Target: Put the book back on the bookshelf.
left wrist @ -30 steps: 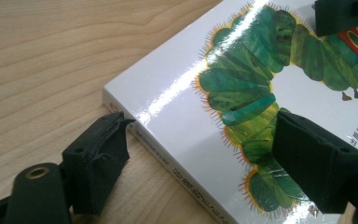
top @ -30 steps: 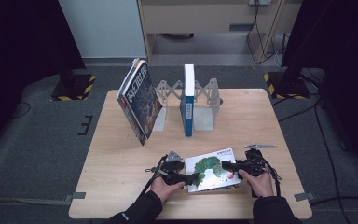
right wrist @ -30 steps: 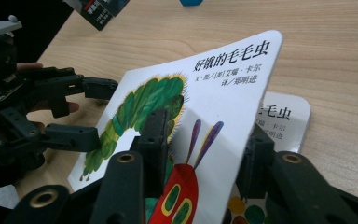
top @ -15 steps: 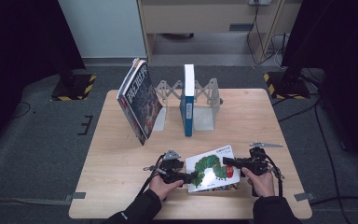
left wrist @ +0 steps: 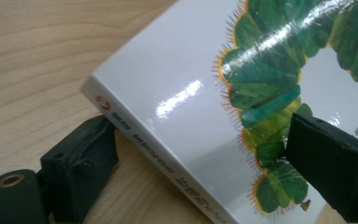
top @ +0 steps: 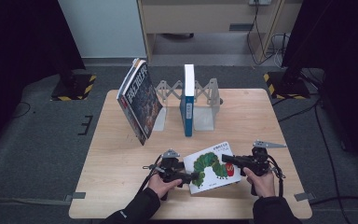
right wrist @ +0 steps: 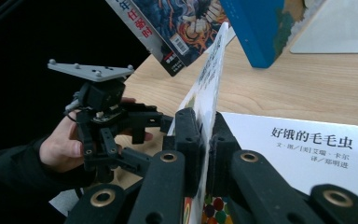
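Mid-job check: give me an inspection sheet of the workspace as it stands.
Surface: wooden table, no damage seen.
Job's things: picture book lies near the front edge, its cover raised off the title page.
Clutter: comic book leans against the rack; blue book stands upright in it.
Grippers: right tongs shut on the cover; left tongs astride the spine edge, grip unclear.
Cables: gripper cable trails by the right hand; floor cables lie behind.
Surroundings: cabinet beyond the table.
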{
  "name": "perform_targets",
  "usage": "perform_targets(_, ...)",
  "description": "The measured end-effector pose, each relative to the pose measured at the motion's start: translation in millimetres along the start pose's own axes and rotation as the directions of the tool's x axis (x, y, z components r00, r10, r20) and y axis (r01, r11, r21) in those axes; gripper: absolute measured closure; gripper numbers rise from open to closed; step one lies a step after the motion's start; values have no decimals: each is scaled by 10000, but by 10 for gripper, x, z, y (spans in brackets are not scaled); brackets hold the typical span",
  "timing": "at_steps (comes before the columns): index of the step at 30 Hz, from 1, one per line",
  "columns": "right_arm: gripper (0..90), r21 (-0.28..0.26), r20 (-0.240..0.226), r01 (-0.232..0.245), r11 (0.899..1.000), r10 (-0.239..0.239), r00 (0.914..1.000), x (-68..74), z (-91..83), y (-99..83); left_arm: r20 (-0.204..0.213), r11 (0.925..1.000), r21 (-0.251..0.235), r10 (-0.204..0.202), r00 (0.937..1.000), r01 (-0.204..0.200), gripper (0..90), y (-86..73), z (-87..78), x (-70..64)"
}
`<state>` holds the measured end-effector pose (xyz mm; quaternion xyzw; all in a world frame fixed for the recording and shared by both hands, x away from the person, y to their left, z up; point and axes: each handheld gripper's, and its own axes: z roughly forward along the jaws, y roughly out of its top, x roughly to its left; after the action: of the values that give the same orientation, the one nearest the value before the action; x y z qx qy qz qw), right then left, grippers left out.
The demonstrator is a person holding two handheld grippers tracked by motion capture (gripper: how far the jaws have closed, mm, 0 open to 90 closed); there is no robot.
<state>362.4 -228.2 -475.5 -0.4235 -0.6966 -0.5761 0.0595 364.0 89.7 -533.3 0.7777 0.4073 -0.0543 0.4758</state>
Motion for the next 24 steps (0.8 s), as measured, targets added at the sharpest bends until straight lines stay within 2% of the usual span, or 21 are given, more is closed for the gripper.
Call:
perform_targets(2, 861, 23, 75, 16, 10000, -16, 10000, -5, 3, -2, 183, 9999, 80, 96, 9998, -98, 78, -17, 31, -21)
perform_targets(7, 831, 216, 471, 173, 9996, -183, 9987, -26, 12, -9, 113, 9998, 119, 186, 9998, -187, 71, -29, 44, -30)
perform_targets(10, 769, 486, 1216, 440, 9979, -496, 9913, -21, 35, -24, 18, 9998, 48, 200, 9998, -200, 96, -36, 41, -31)
perform_targets(11, 741, 597, 1458, 523, 9968, -605, 9875, -22, 42, -30, -49, 9997, 29, 247, 9997, -247, 103, -39, 41, -33)
perform_targets(14, 645, 1210, 2285, 1024, 9874, -1281, 9651, -9, 92, -60, -171, 9994, -8, 356, 9992, -356, 135, -44, 36, -29)
perform_targets(15, 608, 1361, 2460, 1195, 9835, -1504, 9575, -6, 109, -69, -169, 9994, -17, 348, 9993, -348, 141, -45, 34, -26)
perform_targets(16, 584, 1454, 2567, 1221, 9818, -1566, 9537, 1, 127, -79, -185, 9994, -30, 331, 9993, -332, 143, -46, 33, -25)
perform_targets(17, 556, 1590, 2690, 1463, 9764, -1855, 9451, -4, 144, -90, -206, 9994, -44, 343, 9992, -344, 148, -47, 33, -25)
perform_targets(19, 511, 1828, 2918, 1586, 9703, -2076, 9337, -6, 183, -115, -226, 9993, -51, 371, 9991, -372, 150, -49, 33, -26)
perform_targets(23, 471, 2044, 3163, 1495, 9674, -2098, 9252, -36, 230, -146, -269, 9991, -52, 419, 9988, -421, 158, -49, 32, -25)
perform_targets(24, 469, 2101, 3205, 1338, 9685, -1975, 9264, -37, 236, -155, -288, 9990, -48, 436, 9986, -438, 161, -49, 32, -25)
